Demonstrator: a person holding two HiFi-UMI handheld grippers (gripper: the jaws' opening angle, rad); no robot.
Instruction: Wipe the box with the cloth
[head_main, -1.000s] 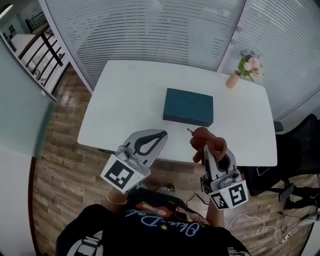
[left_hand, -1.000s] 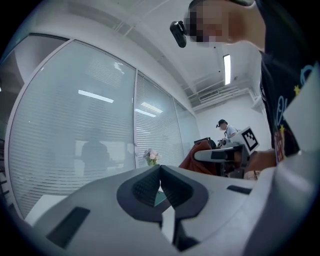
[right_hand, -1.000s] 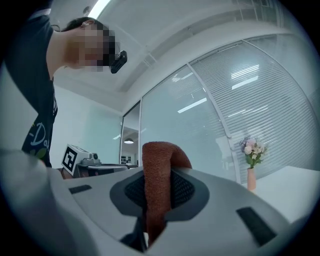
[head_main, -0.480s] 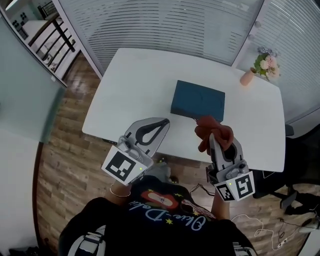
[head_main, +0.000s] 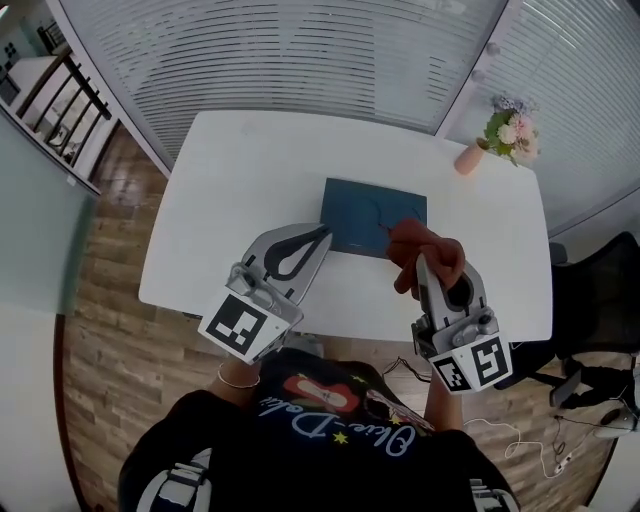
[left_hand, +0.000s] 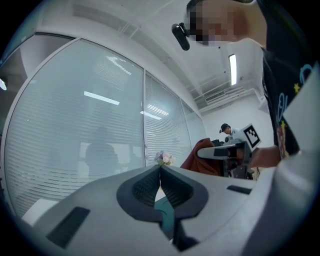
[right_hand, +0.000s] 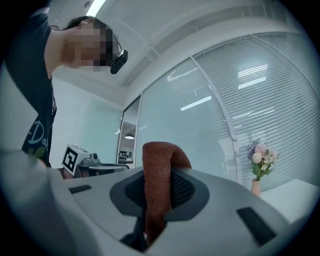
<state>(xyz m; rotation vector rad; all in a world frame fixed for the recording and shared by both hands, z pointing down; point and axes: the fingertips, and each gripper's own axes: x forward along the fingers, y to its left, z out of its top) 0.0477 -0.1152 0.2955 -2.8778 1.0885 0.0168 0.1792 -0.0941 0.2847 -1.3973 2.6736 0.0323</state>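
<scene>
A flat dark teal box lies near the middle of the white table. My right gripper is shut on a rust-brown cloth, held in the air over the box's near right corner. In the right gripper view the cloth is pinched between the jaws and sticks up past them. My left gripper is shut with nothing in it, hovering just left of the box's near edge. In the left gripper view the jaws meet, and a sliver of the teal box shows below them.
A pink vase of flowers stands at the table's far right corner. A black chair sits to the right of the table. Glass walls with blinds run behind it, and wood floor lies to the left.
Both grippers have moved forward over the table towards the box. The cloth now hangs above the box's near right corner.
</scene>
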